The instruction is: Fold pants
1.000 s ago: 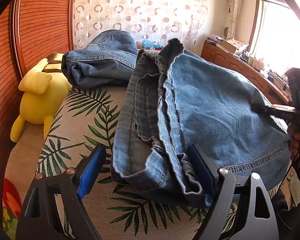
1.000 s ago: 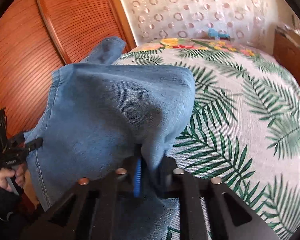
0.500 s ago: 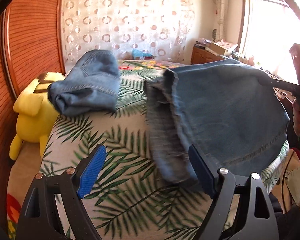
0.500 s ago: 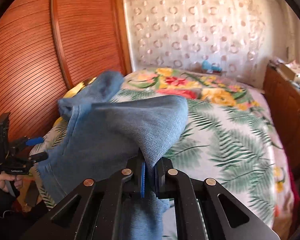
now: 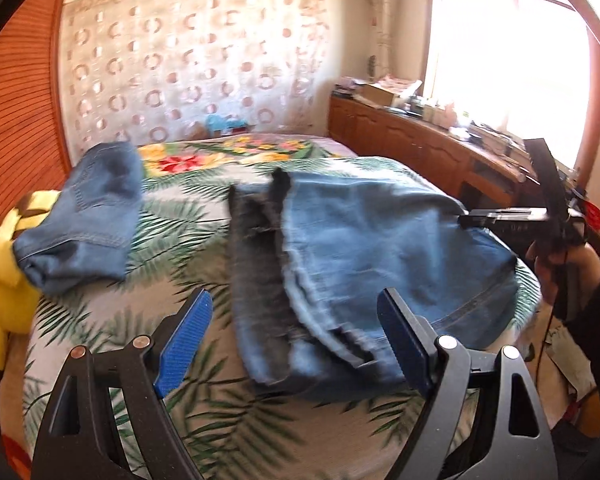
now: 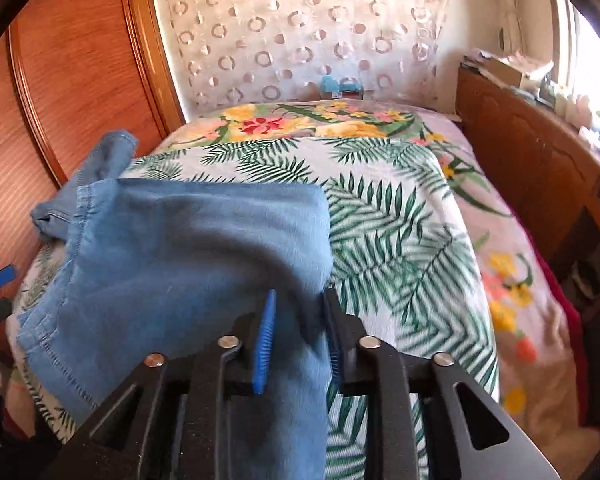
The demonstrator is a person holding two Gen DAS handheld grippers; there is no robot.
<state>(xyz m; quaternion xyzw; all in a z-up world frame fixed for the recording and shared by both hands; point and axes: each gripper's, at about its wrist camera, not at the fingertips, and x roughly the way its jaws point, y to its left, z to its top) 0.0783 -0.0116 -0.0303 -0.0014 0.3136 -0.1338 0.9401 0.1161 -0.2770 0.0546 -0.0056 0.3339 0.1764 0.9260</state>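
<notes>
Pinching jeans [image 6: 188, 264] over bed [image 6: 400, 216], right tongs [image 6: 298, 334]; left tongs [image 5: 296, 344] spread, holding nothing.

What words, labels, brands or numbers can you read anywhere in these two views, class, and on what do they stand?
None can be read.
Folded jeans: no label or tag shows.
Clutter on the wooden cabinet: any print is too small and blurred.
Left gripper and right gripper: no markings show.

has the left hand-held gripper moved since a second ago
Yes. The left hand-held gripper has pulled back from the jeans, its jaws open. The yellow plush toy has shrunk and slid leftward in its view, with more bedspread showing.
</notes>
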